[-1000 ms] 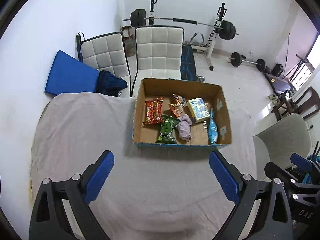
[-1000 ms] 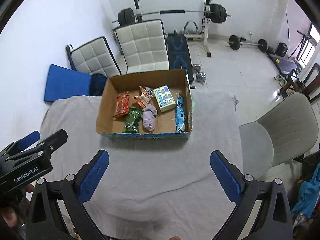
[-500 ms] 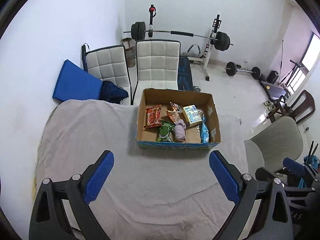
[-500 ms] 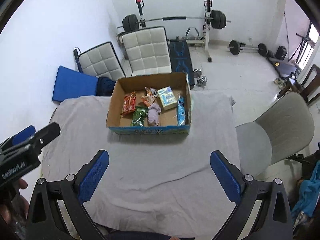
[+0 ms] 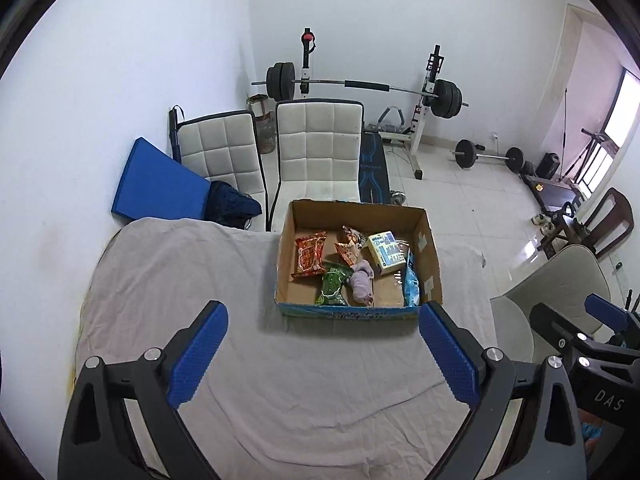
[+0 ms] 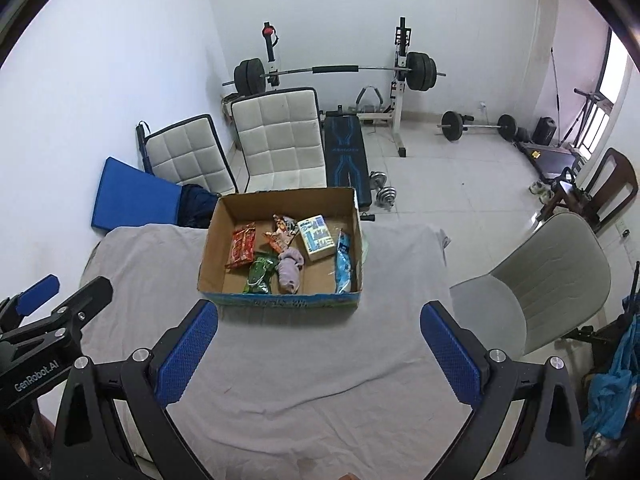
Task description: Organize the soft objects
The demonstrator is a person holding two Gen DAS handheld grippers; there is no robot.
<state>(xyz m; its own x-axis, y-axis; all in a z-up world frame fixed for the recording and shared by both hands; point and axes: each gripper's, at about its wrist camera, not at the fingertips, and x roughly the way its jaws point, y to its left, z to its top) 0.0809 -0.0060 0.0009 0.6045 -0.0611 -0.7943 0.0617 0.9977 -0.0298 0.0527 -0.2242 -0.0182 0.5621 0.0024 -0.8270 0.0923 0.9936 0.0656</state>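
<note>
A cardboard box (image 5: 430, 254) (image 6: 208, 256) stands on the grey-covered table (image 5: 168, 280) (image 6: 392, 280). Inside lie a red snack bag (image 5: 309, 255) (image 6: 241, 245), a green bag (image 5: 332, 289) (image 6: 260, 274), a purple soft toy (image 5: 362, 282) (image 6: 290, 269), a small boxed pack (image 5: 385, 251) (image 6: 318, 237), an orange packet (image 5: 349, 246) (image 6: 280, 236) and a blue packet (image 5: 411, 286) (image 6: 344, 266). My left gripper (image 5: 322, 356) is open and empty, well back from the box. My right gripper (image 6: 318, 354) is open and empty too. The left gripper also shows in the right wrist view (image 6: 44, 308).
Two white padded chairs (image 5: 318, 152) (image 5: 222, 152) and a blue mat (image 5: 158, 186) stand behind the table. A grey chair (image 6: 540, 280) is at the right. A barbell rack (image 5: 360, 86) and dumbbells (image 6: 382, 184) fill the far floor.
Both grippers have pulled back and up from the box, which looks smaller and farther. Both stay open and empty. The box contents have not moved.
</note>
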